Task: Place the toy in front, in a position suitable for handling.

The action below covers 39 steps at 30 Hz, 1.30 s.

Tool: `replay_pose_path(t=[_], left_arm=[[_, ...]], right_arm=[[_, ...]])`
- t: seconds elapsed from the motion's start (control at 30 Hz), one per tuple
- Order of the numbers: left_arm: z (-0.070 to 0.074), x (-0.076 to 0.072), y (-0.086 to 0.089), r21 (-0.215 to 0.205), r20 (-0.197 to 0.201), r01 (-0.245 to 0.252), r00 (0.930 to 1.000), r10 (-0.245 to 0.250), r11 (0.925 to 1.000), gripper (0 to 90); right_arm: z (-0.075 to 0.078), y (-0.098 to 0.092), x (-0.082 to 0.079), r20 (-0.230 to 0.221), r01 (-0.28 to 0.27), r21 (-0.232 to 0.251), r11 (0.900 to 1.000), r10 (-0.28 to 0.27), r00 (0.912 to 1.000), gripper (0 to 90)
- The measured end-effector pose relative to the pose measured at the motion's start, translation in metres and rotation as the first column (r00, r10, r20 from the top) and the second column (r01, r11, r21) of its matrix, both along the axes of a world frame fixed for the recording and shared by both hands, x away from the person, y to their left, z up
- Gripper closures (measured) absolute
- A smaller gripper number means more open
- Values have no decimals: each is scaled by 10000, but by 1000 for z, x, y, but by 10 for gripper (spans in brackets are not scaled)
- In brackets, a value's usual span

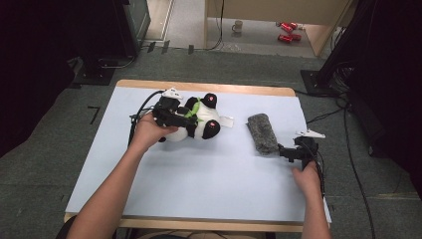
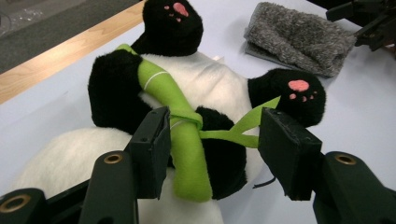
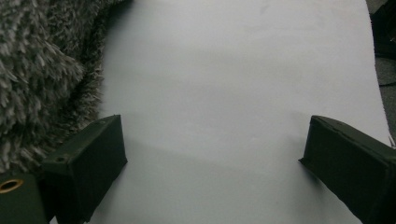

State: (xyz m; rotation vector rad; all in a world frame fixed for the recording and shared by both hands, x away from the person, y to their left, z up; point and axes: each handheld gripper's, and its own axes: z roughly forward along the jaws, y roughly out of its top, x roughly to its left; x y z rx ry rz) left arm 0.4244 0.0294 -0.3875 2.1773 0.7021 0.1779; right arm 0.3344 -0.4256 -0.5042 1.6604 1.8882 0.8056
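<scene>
One plush panda and one grey fuzzy cloth are lying on the white-topped desk, with two tongs working over them. At the left, the left tongs are hovering over the panda, their jaws standing partly open on either side of its green scarf, with the scarf's knot and a thin green end between them; the pads are not pressing on it. The panda is lying on its back at the left-centre of the desk, showing a white belly, black limbs and two pink-padded paws. To its right, well apart, the folded grey cloth is lying. The right tongs are resting low at the cloth's near end, jaws spread wide, one jaw just beside the fuzzy pile, holding nothing.
</scene>
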Motion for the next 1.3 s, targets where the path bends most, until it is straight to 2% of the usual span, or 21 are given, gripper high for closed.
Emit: replay_pose_path(t=[0.17, 0.33, 0.47, 0.63, 0.77, 0.83, 0.93, 1.0, 1.17, 1.3], left_arm=[[-11, 1, -3, 248, -24, -88, 10000, 89, 9997, 439], [-17, -2, -4, 243, 443, -251, 9987, 240, 9994, 439], [-21, -3, -3, 140, 425, -351, 9985, 345, 9993, 467], [-24, -4, -3, 78, 274, -401, 9988, 398, 9992, 527], [-24, -3, -2, -38, 5, -434, 9991, 434, 9991, 581], [-25, -1, -1, -191, -295, -349, 9990, 343, 9992, 602], [-23, -1, 0, -178, -398, -333, 9987, 326, 9993, 639], [-22, -2, 0, -109, -334, -345, 9989, 341, 9993, 661], [-14, -3, 1, -145, -507, -710, 9962, 702, 9974, 684], [-9, -5, 3, -504, -954, -766, 9929, 715, 9958, 701]], right_arm=[[0, 0, 0, -8, 10, 15, 10000, -10, 10000, 48], [0, 0, 0, -4, 22, 23, 10000, -22, 10000, 48], [0, 0, 0, -5, 21, 18, 10000, -21, 10000, 48], [0, 0, 0, -9, 20, 16, 10000, -20, 10000, 48], [0, 0, 0, -9, 22, 17, 10000, -22, 10000, 48], [0, 0, 0, -3, 18, 10, 10000, -18, 10000, 48], [0, 0, 0, -9, 21, 13, 10000, -21, 10000, 48], [0, 0, 0, -10, 21, 16, 10000, -21, 10000, 48], [0, 0, 0, -16, 12, 23, 10000, -12, 10000, 48], [0, 0, 0, -26, 12, 40, 10000, -12, 10000, 47]])
